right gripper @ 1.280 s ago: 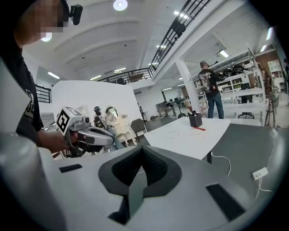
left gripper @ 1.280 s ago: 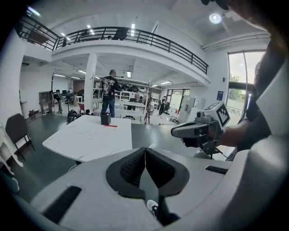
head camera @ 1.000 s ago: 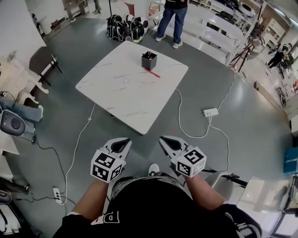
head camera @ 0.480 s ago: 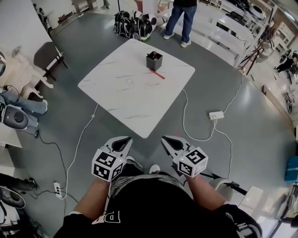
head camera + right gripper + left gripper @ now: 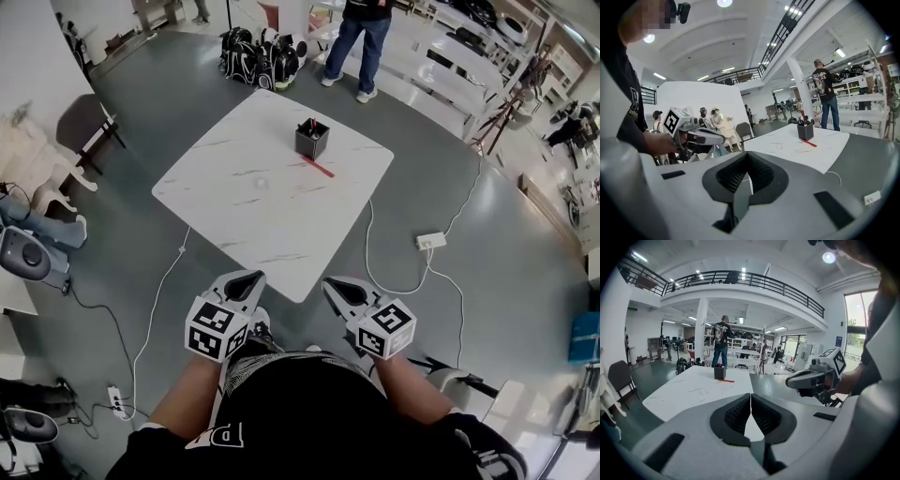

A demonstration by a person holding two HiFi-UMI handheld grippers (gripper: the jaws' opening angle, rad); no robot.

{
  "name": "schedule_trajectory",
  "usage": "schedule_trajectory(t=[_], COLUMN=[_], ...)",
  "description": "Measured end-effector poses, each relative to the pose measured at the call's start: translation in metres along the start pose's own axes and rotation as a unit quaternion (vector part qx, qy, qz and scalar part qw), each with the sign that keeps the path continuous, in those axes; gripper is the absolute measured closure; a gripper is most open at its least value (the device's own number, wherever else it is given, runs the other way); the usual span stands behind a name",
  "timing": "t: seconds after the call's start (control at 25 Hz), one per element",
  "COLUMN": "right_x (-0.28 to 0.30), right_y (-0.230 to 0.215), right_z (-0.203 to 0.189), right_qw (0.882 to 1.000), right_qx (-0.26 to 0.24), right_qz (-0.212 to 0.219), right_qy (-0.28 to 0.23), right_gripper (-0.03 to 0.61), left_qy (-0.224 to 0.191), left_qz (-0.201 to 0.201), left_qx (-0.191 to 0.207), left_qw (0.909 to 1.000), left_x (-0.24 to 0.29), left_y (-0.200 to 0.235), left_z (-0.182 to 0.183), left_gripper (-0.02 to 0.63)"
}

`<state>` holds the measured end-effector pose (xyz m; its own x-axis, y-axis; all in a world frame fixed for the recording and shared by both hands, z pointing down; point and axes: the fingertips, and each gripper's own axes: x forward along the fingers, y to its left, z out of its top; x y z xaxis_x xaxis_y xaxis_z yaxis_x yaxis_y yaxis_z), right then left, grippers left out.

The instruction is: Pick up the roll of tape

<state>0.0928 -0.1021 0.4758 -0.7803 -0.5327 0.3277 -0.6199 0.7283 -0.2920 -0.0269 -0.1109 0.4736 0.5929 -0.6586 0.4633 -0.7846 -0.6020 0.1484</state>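
Observation:
On the white marble table [image 5: 234,211], a small pale ring [image 5: 261,182] lies near the middle; it looks like the roll of tape. A black pen holder [image 5: 312,139] and a red strip [image 5: 317,167] sit toward the far corner. My left gripper [image 5: 249,276] and right gripper [image 5: 331,282] hover side by side over the floor on either side of the table's near corner, far short of the ring. Both are shut with nothing between the pads. The left gripper view shows the closed left gripper [image 5: 750,396] and the table [image 5: 698,392] ahead. The right gripper view shows the closed right gripper [image 5: 749,155].
A person [image 5: 361,37] stands beyond the table next to dark bags [image 5: 261,56]. A white power strip [image 5: 430,241] with its cable lies on the floor at right. A second strip [image 5: 114,398] and its cable lie at left. A chair [image 5: 89,122] stands far left.
Both grippers have moved forward toward the table; its near corner now sits between their tips. Both stayed shut.

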Motion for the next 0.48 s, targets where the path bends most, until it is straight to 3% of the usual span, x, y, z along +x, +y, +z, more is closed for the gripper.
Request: schedule_trajectory(t=[0.48], right_x=[0.087], right_y=[-0.026], right_z=[0.042], right_qw=[0.999], right_qx=[-0.004], right_qz=[-0.043], right_qy=[0.007], right_gripper=[0.574], left_qy=[0.009], left_qz=[-0.021], left_qx=[0.01], left_qw=[0.9997], left_x=[0.025], left_y=[0.102], left_z=[0.016], left_gripper=[0.594])
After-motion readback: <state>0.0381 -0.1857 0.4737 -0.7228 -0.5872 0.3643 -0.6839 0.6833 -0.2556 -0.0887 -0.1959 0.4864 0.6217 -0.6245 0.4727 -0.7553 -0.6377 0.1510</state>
